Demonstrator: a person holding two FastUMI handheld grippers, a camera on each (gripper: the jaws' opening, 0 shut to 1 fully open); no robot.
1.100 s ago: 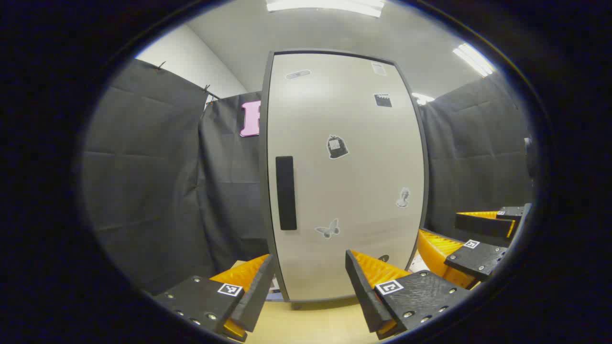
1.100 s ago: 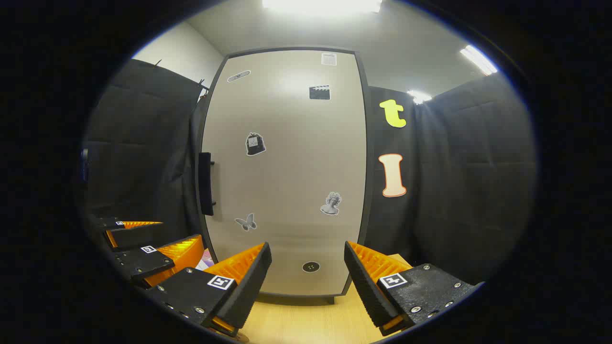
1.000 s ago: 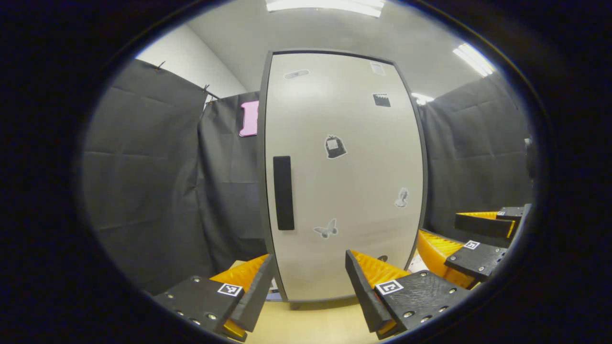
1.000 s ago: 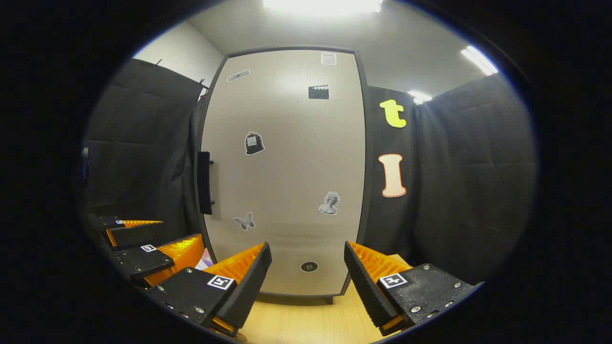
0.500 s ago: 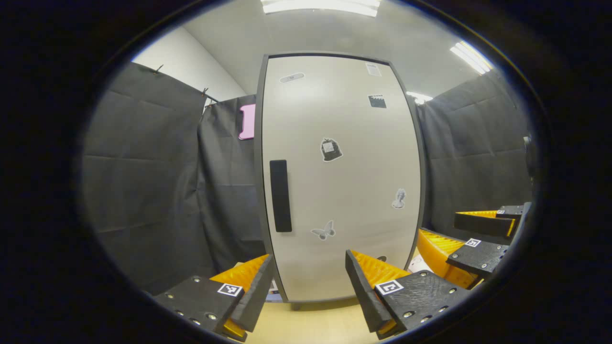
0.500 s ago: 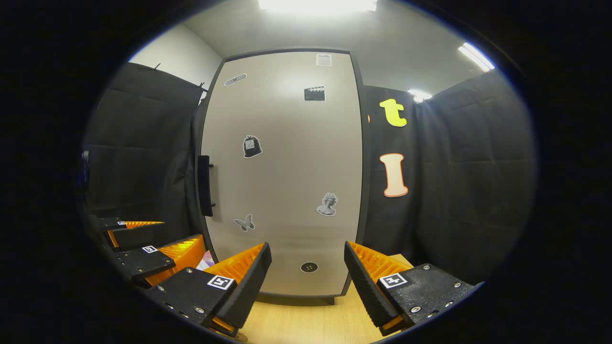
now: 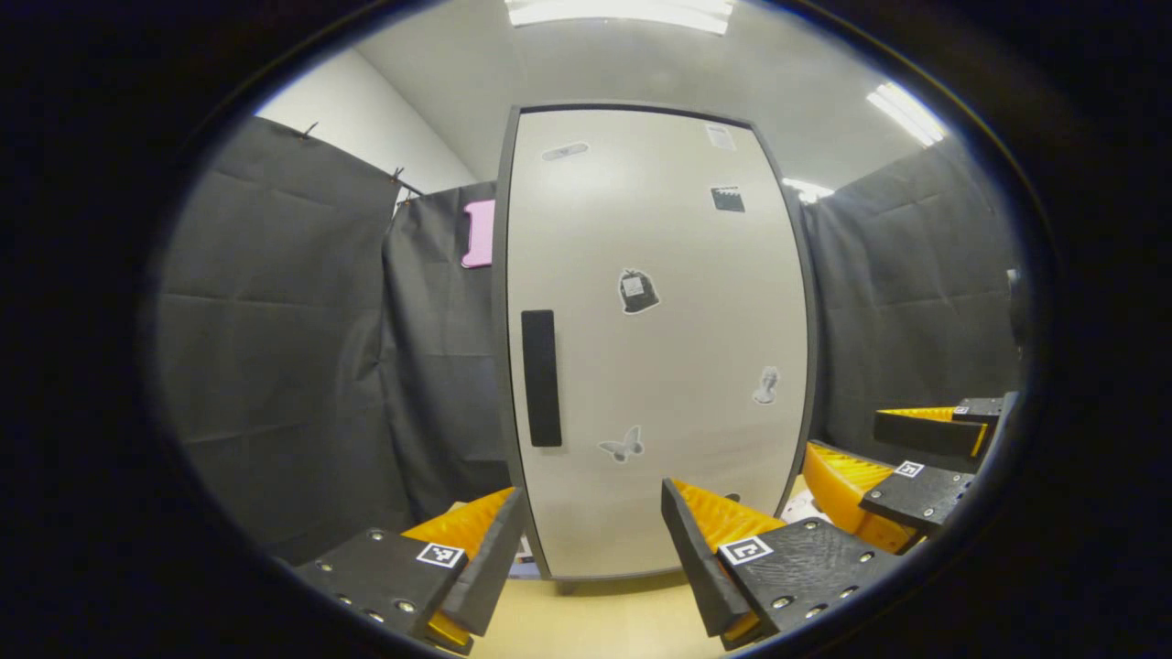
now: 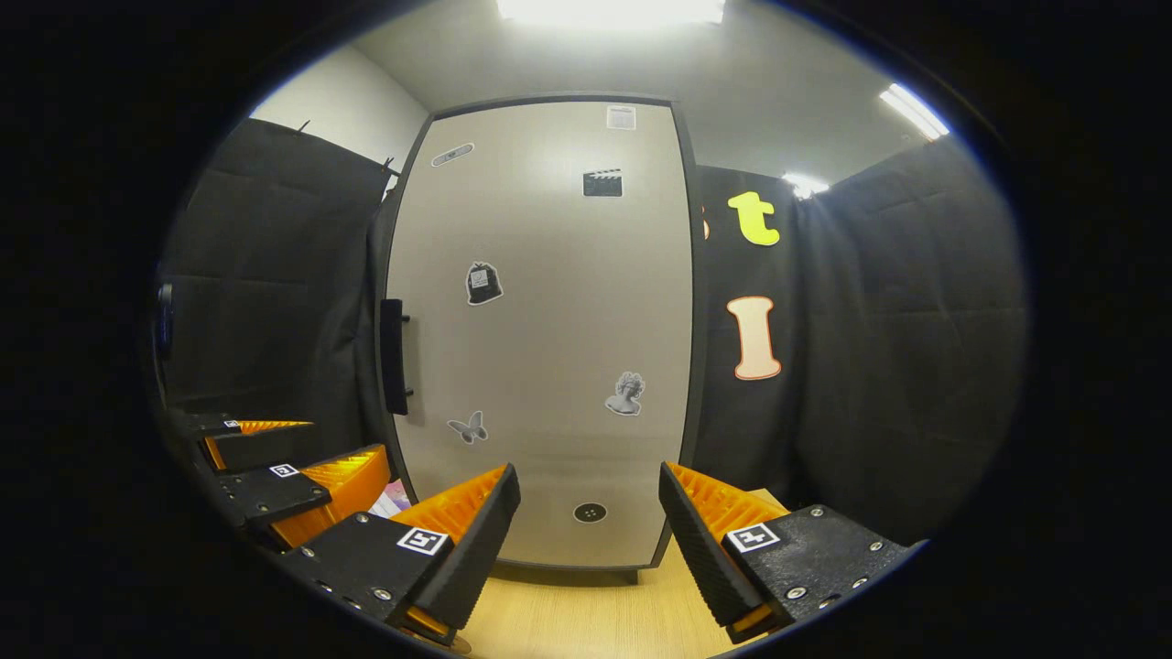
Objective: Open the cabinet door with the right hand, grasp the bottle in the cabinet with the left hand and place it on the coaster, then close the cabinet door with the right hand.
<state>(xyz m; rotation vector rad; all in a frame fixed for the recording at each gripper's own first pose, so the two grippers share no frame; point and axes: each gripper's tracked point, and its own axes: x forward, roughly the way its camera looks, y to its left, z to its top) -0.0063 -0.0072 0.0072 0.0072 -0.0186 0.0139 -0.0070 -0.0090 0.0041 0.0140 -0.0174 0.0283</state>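
the cabinet door (image 8: 549,329) is standing closed, so the bottle is hiding behind it. the right gripper (image 8: 589,526) and left gripper (image 7: 593,540) are waiting wide, holding nothing; the right is needing to reach the handle (image 8: 393,355).

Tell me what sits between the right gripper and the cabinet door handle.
Nothing lies between them. In the right gripper view, the right gripper is open and short of the closed door; the handle stands up and to its left, untouched.

Cabinet door (image 7: 659,348) shut, pale grey, dark-edged, stickers scattered; black vertical handle (image 7: 540,377) at left edge.
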